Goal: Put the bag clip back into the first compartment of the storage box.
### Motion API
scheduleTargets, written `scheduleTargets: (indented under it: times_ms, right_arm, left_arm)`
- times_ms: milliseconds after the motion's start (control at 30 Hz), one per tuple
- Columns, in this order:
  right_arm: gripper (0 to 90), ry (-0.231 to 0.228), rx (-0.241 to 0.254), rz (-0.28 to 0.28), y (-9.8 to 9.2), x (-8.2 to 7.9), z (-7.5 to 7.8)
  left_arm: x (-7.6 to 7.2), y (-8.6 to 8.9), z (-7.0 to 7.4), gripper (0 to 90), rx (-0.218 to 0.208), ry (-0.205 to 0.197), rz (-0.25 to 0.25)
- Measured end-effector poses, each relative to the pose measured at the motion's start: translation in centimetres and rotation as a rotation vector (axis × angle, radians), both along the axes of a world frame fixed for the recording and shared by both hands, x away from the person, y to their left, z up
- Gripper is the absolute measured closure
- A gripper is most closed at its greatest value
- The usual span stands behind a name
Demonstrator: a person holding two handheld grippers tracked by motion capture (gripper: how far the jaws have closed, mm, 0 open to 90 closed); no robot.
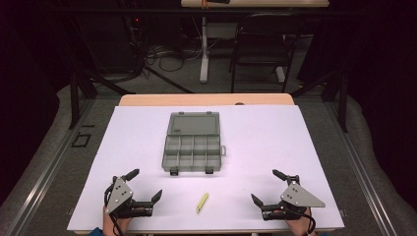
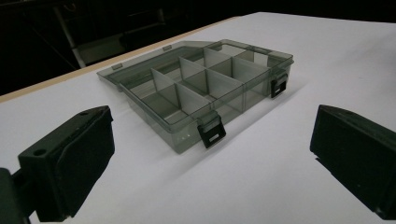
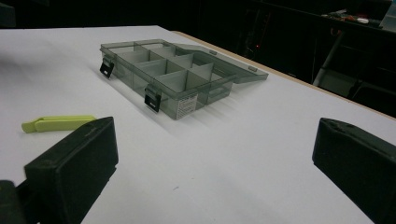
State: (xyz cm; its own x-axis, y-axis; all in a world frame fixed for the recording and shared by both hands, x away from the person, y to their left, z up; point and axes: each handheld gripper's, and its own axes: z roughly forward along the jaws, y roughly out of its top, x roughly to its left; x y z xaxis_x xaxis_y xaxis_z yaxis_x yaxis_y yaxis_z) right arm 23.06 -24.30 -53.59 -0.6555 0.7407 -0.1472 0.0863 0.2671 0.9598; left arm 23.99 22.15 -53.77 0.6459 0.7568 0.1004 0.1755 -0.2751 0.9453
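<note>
Here, the box is lying open ahead of my jaws, midway between them and well beyond reach, its lid folded flat on the far side. Its compartments are showing bare floors; I am seeing nothing in any of them. A clip, yellow-green, is lying nearer, between my left gripper and my right gripper, closer to neither by much. Both are resting on the sheet with jaws spread wide, holding nothing. The clip is thin and flat, so I am judging a pinch could skid it across the sheet, and a careless reach could knock the light box.
</note>
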Motion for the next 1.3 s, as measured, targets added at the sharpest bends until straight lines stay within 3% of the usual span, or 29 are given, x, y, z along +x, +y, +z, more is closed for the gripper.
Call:
scheduleTargets:
  times_ms: [1300]
  right_arm:
    - [0.0, 0.008, -0.013, -0.008, 0.0, 0.1, 0.0]
  left_arm:
    - [0.8, -5.6, 0.6, 0.0, 0.045, 0.073, -0.115]
